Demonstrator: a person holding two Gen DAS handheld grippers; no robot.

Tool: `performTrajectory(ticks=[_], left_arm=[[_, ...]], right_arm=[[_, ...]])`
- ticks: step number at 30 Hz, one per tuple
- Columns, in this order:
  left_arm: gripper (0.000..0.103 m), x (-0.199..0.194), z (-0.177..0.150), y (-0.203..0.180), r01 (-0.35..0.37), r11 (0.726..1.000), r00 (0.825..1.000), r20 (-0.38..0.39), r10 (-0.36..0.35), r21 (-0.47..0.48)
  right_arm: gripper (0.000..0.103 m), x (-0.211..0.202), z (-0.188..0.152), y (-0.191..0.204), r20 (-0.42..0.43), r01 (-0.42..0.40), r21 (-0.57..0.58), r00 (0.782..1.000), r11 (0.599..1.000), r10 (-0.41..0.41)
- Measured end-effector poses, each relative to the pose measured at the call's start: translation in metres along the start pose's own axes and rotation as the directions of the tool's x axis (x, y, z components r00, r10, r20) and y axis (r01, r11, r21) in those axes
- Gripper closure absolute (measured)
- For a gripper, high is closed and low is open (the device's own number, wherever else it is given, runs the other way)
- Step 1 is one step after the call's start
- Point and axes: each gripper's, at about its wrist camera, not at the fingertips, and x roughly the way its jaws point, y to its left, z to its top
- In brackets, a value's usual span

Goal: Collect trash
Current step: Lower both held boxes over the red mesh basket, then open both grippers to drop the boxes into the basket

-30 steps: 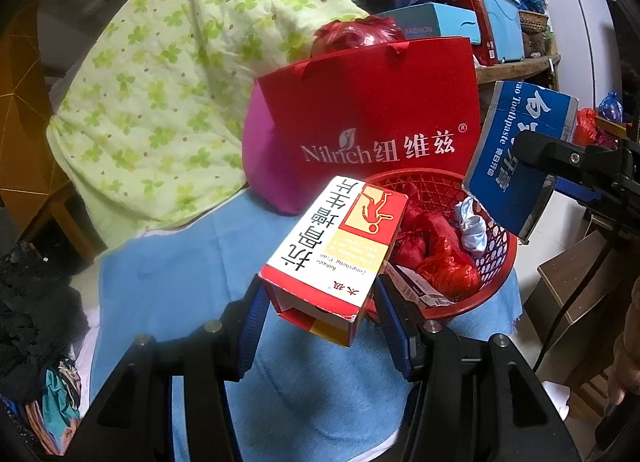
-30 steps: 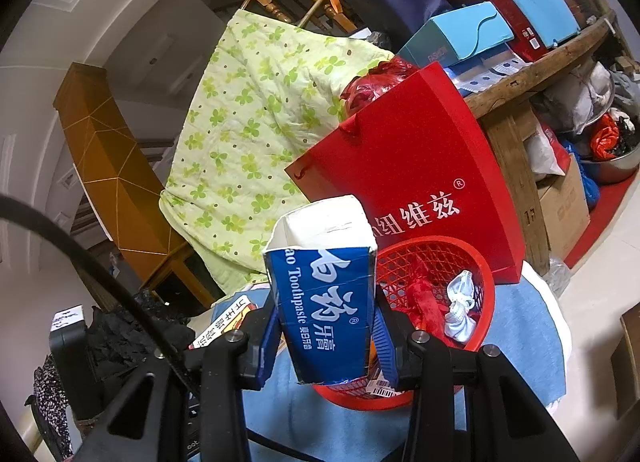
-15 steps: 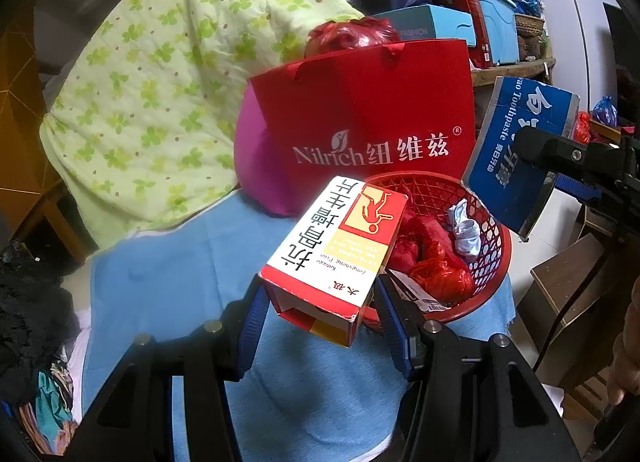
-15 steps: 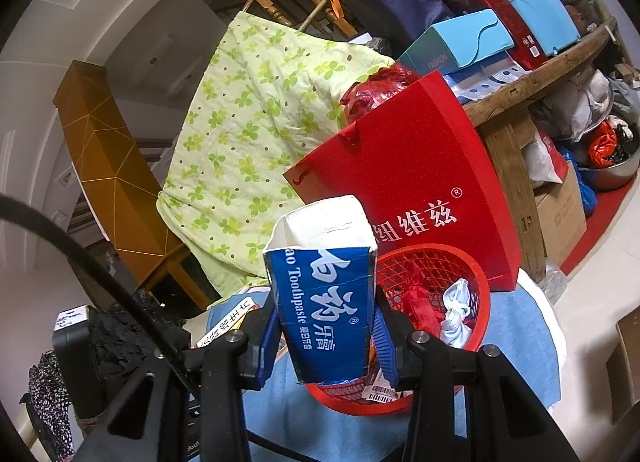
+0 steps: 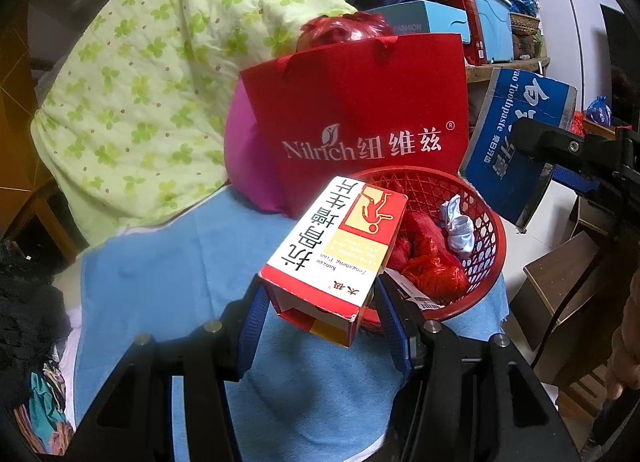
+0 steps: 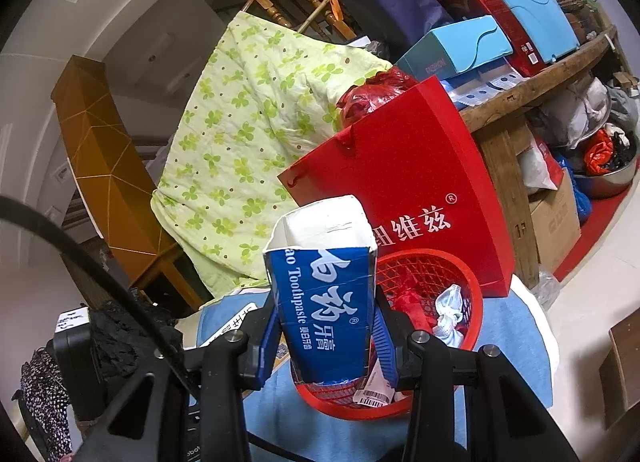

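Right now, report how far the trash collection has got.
Done: red wrappers and a crumpled tissue already lie in the red basket. In hand: the left gripper holds a red-and-white box; the right gripper holds a blue toothpaste carton. Left: drop both into the basket.

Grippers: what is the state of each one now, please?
Left gripper: closed on red-white box.
Right gripper: closed on blue toothpaste box.

A surface draped in blue cloth [image 5: 168, 274]; on it a red mesh basket [image 5: 486, 230], a red paper bag [image 5: 360, 102] behind; possibly a green-patterned quilt [image 5: 152, 82] resting at its edge.
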Motion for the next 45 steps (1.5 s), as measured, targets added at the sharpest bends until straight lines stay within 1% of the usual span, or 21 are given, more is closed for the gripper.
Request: performTrajectory(ticks=[12,23,30,36,41,45], left_arm=[[0.047,0.009,0.002,0.002,0.009,1.000,1.000,-0.001,-0.009,-0.003],[0.047,0.024,0.015,0.005,0.034,0.999,0.999,0.006,-0.034,-0.013],[0.047,0.040,0.021,0.015,0.065,0.997,0.998,-0.005,-0.065,-0.038],[0.047,0.056,0.025,0.023,0.085,0.995,0.996,-0.025,-0.087,-0.055],[0.047,0.072,0.028,0.025,0.128,0.988,0.989,-0.056,-0.133,-0.084],[0.046,0.082,0.031,0.019,0.161,0.983,0.985,-0.057,-0.166,-0.086]], right_arm=[[0.059,0.007,0.003,0.004,-0.007,0.026,-0.026,1.000,0.999,-0.026],[0.059,0.030,0.013,-0.005,-0.017,0.067,-0.037,0.998,0.997,-0.067],[0.059,0.039,0.019,-0.008,-0.012,0.082,-0.043,0.997,0.996,-0.083],[0.059,0.052,0.020,-0.011,-0.030,0.088,-0.042,0.996,0.995,-0.089],[0.059,0.067,0.018,-0.015,-0.053,0.102,-0.032,0.993,0.994,-0.103],[0.057,0.079,0.020,-0.021,-0.064,0.117,-0.013,0.991,0.993,-0.118]])
